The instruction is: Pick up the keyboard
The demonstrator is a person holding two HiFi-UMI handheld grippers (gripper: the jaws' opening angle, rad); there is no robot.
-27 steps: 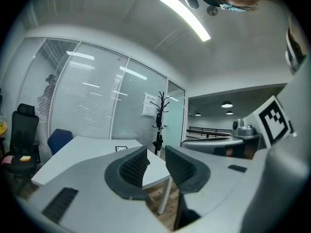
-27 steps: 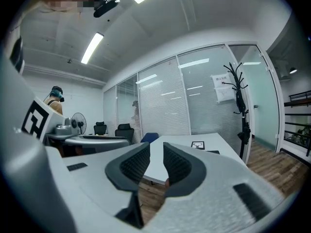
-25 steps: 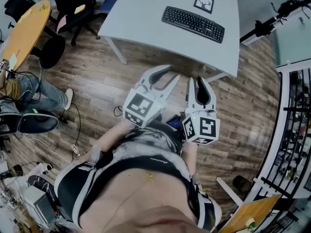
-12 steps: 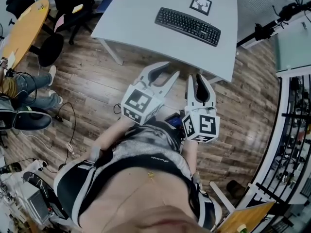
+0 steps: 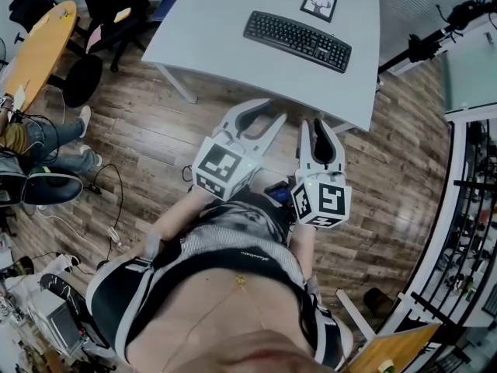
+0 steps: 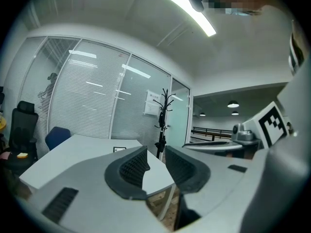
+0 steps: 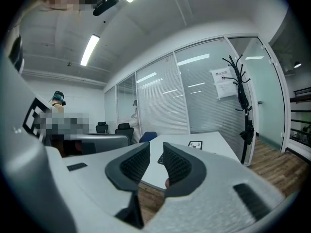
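A black keyboard [image 5: 297, 40] lies flat on a white table [image 5: 225, 45], next to a small framed deer picture [image 5: 318, 5]. Both grippers are held level in front of the person's body, over the wood floor and short of the table's near edge. My left gripper [image 5: 273, 116] is shut with nothing in it, and so is my right gripper [image 5: 320, 124]. In the right gripper view a sliver of the keyboard [image 7: 159, 158] shows between the jaws of the right gripper [image 7: 156, 149], with the picture [image 7: 195, 145] behind. In the left gripper view the left gripper [image 6: 156, 152] points at the table's corner [image 6: 155, 176].
Black office chairs [image 5: 116, 6] and an orange round table [image 5: 35, 53] stand at the left, where a seated person's legs [image 5: 46, 142] and floor cables show. A black stand [image 5: 435, 37] and a shelf rack [image 5: 474, 208] line the right. A coat stand [image 6: 162, 115] rises past the table.
The person and both grippers have come a little closer to the table, which now sits slightly further left in the head view. The jaws look the same.
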